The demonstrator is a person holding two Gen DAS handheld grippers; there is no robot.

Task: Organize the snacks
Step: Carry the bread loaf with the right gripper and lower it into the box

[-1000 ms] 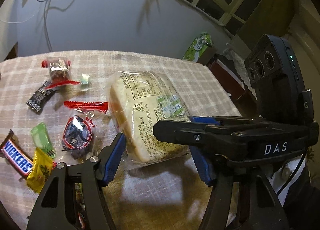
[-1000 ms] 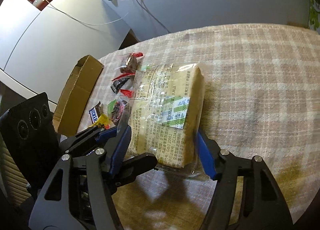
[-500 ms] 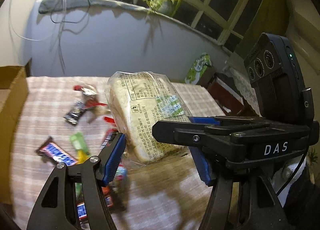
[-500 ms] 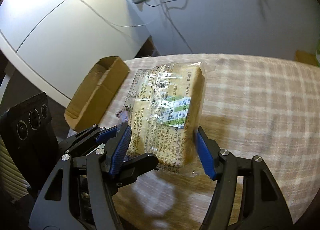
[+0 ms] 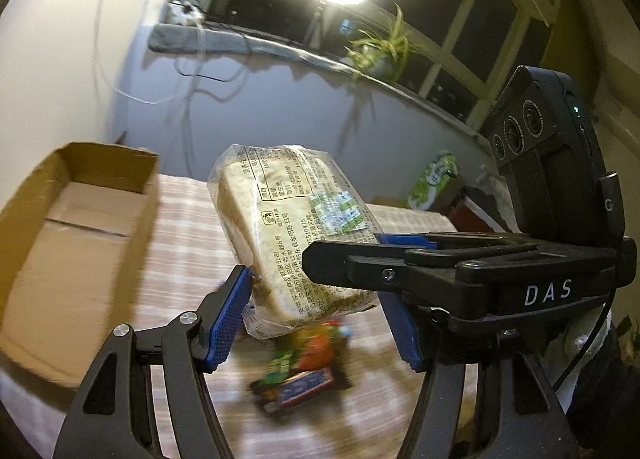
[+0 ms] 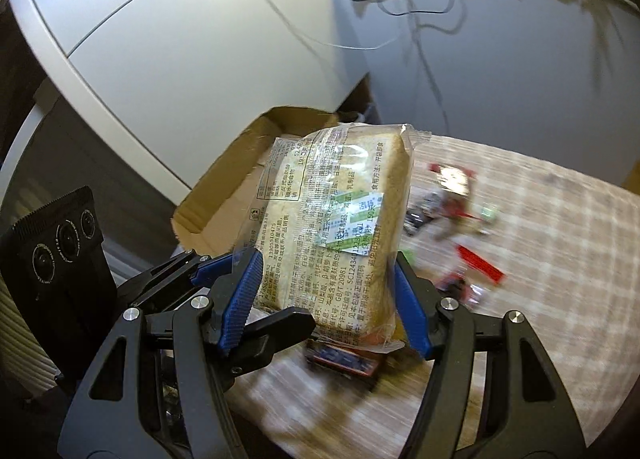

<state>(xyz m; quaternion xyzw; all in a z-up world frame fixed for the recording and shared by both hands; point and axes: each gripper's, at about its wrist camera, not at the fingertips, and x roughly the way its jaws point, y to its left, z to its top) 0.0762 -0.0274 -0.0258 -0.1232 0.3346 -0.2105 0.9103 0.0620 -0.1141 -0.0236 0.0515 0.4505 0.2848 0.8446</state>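
Left claw [image 5: 316,313] and right claw [image 6: 328,303] both clamped on 1 wrapped bread pack [image 6: 336,227], held above bench [image 6: 560,299] beside open cardboard box [image 5: 72,227].

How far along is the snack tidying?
Barely started: the cardboard box looks empty. In hand: both grippers, left and right, grip the wrapped bread above the table. Left: the chocolate bar and small candies on the cloth.
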